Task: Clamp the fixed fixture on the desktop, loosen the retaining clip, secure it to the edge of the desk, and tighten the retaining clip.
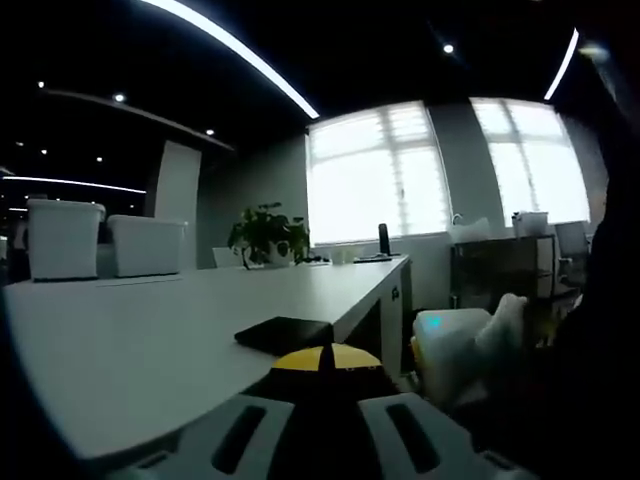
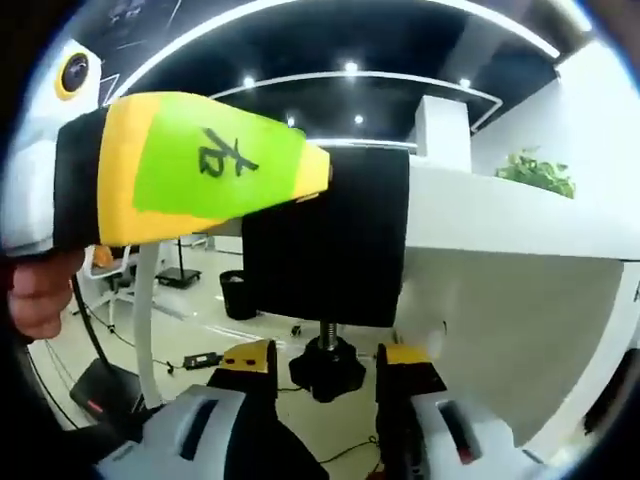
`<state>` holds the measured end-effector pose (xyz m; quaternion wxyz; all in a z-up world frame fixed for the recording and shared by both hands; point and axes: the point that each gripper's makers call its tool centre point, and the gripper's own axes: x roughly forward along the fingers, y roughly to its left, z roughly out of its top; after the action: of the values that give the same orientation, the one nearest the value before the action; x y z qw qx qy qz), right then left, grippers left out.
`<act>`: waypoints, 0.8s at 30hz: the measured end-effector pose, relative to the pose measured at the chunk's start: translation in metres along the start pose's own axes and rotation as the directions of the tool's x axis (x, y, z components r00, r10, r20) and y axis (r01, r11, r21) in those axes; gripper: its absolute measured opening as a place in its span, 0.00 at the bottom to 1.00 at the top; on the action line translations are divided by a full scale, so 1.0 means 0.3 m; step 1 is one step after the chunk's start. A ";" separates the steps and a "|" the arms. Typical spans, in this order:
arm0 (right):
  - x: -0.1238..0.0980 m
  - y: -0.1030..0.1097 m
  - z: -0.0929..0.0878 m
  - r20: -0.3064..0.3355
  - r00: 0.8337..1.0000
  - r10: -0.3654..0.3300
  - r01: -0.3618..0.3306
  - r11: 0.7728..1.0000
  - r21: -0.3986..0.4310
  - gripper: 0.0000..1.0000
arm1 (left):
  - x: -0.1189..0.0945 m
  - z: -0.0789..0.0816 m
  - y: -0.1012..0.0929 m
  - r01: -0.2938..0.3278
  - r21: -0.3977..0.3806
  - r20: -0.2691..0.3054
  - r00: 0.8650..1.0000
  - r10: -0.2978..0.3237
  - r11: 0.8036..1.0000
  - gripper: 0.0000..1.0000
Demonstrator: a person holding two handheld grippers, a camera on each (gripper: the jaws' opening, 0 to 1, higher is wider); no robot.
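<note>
Left gripper view looks along my left gripper (image 1: 318, 400), whose two pale jaws rise from the bottom edge close together with a yellow-and-black part (image 1: 328, 362) wedged between them; I read it as gripped on the clamp, though the clamp body is mostly hidden. One long white desk (image 1: 150, 330) runs away from me, and one flat black plate (image 1: 285, 335) lies on its top near the edge, just beyond the jaws. On the far left of the desk I count two white boxes (image 1: 65, 238). One potted plant (image 1: 268, 235) stands at the far end, before two bright windows (image 1: 378, 172). To the right, one gloved hand (image 1: 500, 330) rests against a white box (image 1: 450, 345) below desk level.

Right gripper view looks up from under the desk edge. My right gripper (image 2: 325, 385) has two yellow-tipped jaws standing slightly apart on either side of one black screw knob (image 2: 327, 375), whose threaded rod rises into the black clamp (image 2: 330, 250) hooked over the edge of the desk (image 2: 500, 215). I cannot tell whether the tips touch the knob. My left gripper (image 2: 200, 170) comes in from the left, wrapped in yellow and green tape with a handwritten mark, its tip against the clamp; a hand (image 2: 40, 290) holds it. One plant (image 2: 540, 172) shows on the desktop
</note>
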<state>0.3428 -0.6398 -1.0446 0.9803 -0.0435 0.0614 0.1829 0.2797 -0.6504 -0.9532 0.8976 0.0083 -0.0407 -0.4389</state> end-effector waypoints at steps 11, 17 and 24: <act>-0.004 -0.001 0.001 -0.010 0.997 0.082 -0.082 0.996 -0.023 0.25 | 0.000 0.002 -0.006 0.002 0.026 -0.008 1.000 -0.001 1.000 0.01; -0.007 0.020 0.005 -0.010 0.952 0.305 -0.304 0.946 -0.114 0.25 | 0.001 0.001 -0.006 -0.004 0.033 -0.010 1.000 0.004 0.999 0.01; -0.017 0.068 0.007 -0.047 0.817 0.575 -0.574 0.802 -0.168 0.25 | 0.004 0.000 -0.004 -0.011 0.026 -0.005 1.000 0.011 1.000 0.01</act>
<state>0.3310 -0.6224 -1.0432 0.8714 -0.1080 0.0523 0.4757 0.2794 -0.6520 -0.9532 0.8999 0.0208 -0.0439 -0.4333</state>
